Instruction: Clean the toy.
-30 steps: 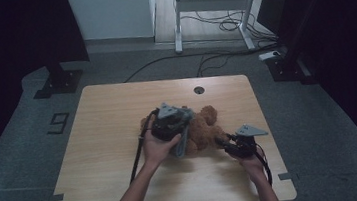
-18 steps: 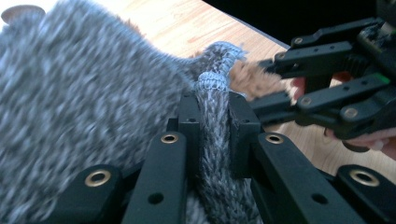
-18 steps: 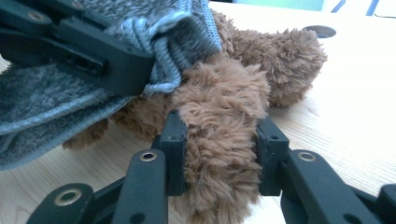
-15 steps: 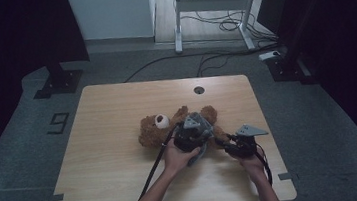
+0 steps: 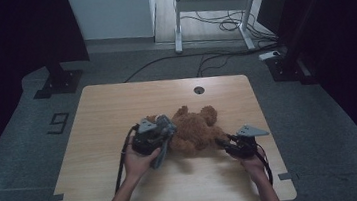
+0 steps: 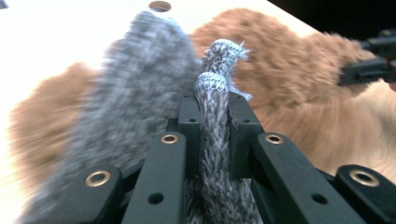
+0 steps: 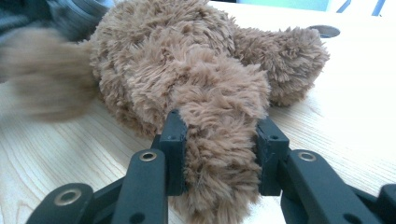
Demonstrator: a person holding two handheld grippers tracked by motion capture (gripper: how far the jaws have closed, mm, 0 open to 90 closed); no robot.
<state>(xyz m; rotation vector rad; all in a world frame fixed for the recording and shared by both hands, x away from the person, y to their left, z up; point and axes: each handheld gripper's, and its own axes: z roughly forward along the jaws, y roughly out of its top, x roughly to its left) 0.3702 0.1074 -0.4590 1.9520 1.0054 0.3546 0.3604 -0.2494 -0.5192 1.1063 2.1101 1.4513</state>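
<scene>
A: Two grippers work one brown plush bear (image 5: 195, 131) lying on the worktop (image 5: 117, 107). What do the left gripper (image 6: 215, 105) fingers (image 6: 189, 126) hold?

B: They are clamped on a strip of grey knitted cloth (image 6: 212, 135), which runs up between them and ends in a frayed knot just past the tips. A wider, blurred fold of the same grey cloth hangs to the left of the fingers, with the bear's fur behind it.

A: And the right gripper (image 7: 219, 140)?

B: Its fingers (image 7: 175, 149) are pressed on one furry limb of the bear. The limb fills the gap between them; the body lies just beyond the tips, a second limb off to their right.

A: How do the two stand in the high view?

B: The left gripper (image 5: 152, 136) sits against one end of the bear, the right gripper (image 5: 241, 144) at the other, with the bear between them.
</scene>
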